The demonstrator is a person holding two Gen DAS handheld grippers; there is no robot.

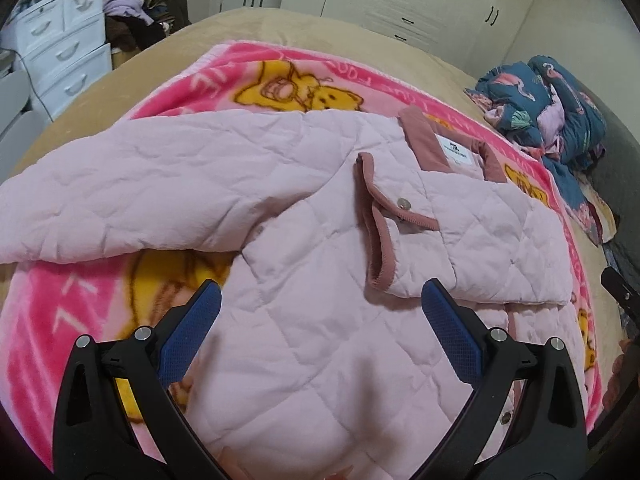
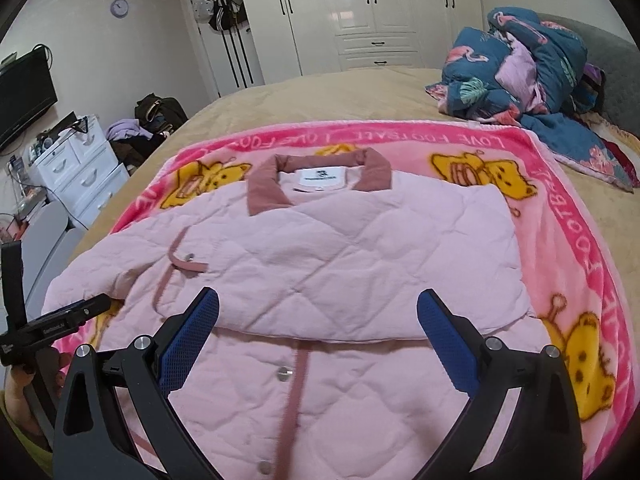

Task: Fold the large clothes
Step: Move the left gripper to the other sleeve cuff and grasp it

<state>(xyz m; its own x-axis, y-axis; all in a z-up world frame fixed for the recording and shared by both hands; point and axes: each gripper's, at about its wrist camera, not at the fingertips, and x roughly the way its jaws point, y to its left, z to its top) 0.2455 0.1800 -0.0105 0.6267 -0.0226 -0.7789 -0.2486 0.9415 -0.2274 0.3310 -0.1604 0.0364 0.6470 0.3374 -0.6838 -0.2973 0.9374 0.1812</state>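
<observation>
A pale pink quilted jacket [image 1: 304, 264] [image 2: 360, 248] with a dusty-rose collar [image 2: 320, 176] lies front-up on a pink cartoon blanket [image 2: 580, 248] on the bed. Its right sleeve is folded across the chest, cuff with a snap button [image 1: 404, 203] near the middle. The left sleeve [image 1: 120, 192] stretches out to the left. My left gripper [image 1: 320, 300] hovers open over the jacket's lower front, holding nothing. Lower down, above the button placket [image 2: 298, 376], my right gripper [image 2: 318, 312] is open too. The left gripper's body [image 2: 60, 320] shows at the right wrist view's left edge, with a hand under it.
A crumpled blue flamingo-print quilt [image 2: 532, 68] lies at the bed's far right. The tan bedspread [image 2: 340, 96] extends beyond the blanket. A white drawer unit [image 2: 80, 172], piled clothes and bags [image 2: 152, 120] stand left of the bed; white wardrobes [image 2: 380, 12] line the far wall.
</observation>
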